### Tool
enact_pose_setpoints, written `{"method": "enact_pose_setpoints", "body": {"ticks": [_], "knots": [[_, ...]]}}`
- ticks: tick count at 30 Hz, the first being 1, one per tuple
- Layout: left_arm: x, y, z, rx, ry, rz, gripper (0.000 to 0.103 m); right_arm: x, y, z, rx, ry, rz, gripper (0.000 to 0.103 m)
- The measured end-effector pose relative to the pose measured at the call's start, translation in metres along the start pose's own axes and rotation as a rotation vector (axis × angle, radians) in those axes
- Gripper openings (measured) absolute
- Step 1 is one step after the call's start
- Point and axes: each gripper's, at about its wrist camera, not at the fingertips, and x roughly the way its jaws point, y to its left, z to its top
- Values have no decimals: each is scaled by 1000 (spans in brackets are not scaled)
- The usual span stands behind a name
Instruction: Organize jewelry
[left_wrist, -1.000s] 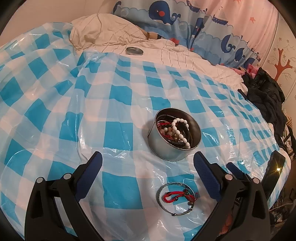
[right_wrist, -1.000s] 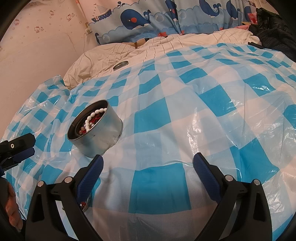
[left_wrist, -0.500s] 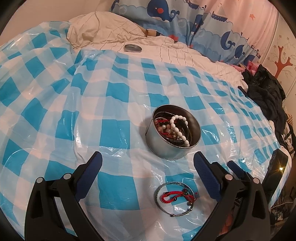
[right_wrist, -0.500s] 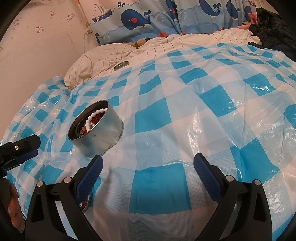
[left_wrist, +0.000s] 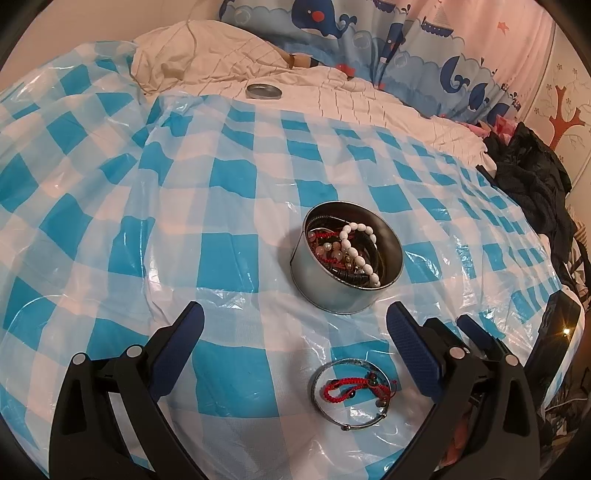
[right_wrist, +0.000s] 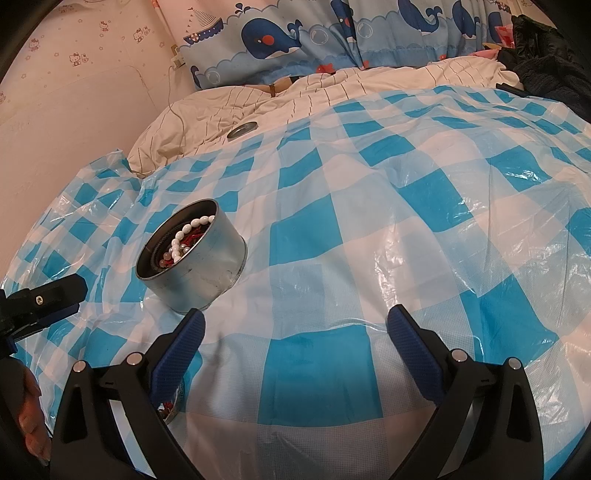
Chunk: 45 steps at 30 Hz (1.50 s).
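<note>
- On the bed, a blue and white checked plastic sheet covers most of the top, and a round metal tin sits on it, well in from every edge.
- The tin is already full of jewelry. A white bead bracelet lies on top of the pile.
- Two pieces are not put away yet: a thin silver bangle and a red cord bracelet. The red one lies inside the bangle's ring. Both are on the sheet, near the tin, on the side closest to the person.
- The left claw is spread wide and holds nothing. The bangle lies just below it, close to its right finger.
- Since a second ago, the left claw has slid a little closer to the tin and the bangle. I think it is lining up to grab them next.
- The right claw is spread wide too, with nothing in it. It has hardly moved.
- The tin's lid lies on the white blanket near the far edge of the bed.
</note>
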Motion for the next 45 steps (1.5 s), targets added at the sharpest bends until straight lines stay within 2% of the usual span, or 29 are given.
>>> {"method": "enact_pose_setpoints", "body": {"ticks": [45], "knots": [[15, -14, 1, 19, 24, 13, 95, 1, 0, 0, 3, 1, 3, 95]]}}
